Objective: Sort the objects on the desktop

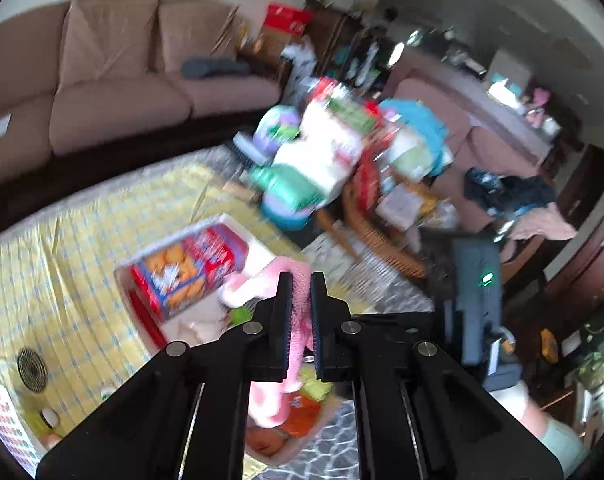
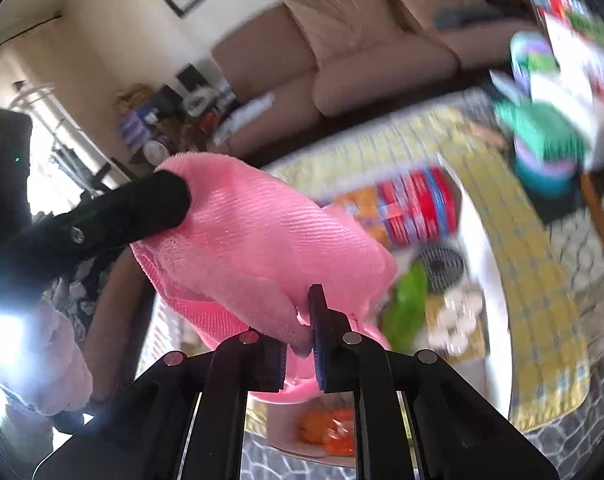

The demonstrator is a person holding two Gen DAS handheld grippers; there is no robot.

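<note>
A pink cloth (image 2: 254, 240) is held between both grippers above the table. My left gripper (image 1: 301, 280) is shut on one end of the pink cloth (image 1: 300, 300); its black fingers (image 2: 150, 204) also show in the right wrist view gripping the cloth's far edge. My right gripper (image 2: 302, 328) is shut on the near edge of the cloth. Below lies a white box (image 1: 238, 228) holding a red and blue snack carton (image 1: 190, 268), a green item (image 2: 405, 304) and orange packets (image 2: 325, 432).
The table has a yellow checked cover (image 1: 62, 256). A round dark coaster (image 1: 32, 369) lies at its left. A cluttered pile of packages (image 1: 325, 148) stands beyond the table. A brown sofa (image 1: 114, 92) runs along the back. A wicker chair (image 1: 381, 236) stands to the right.
</note>
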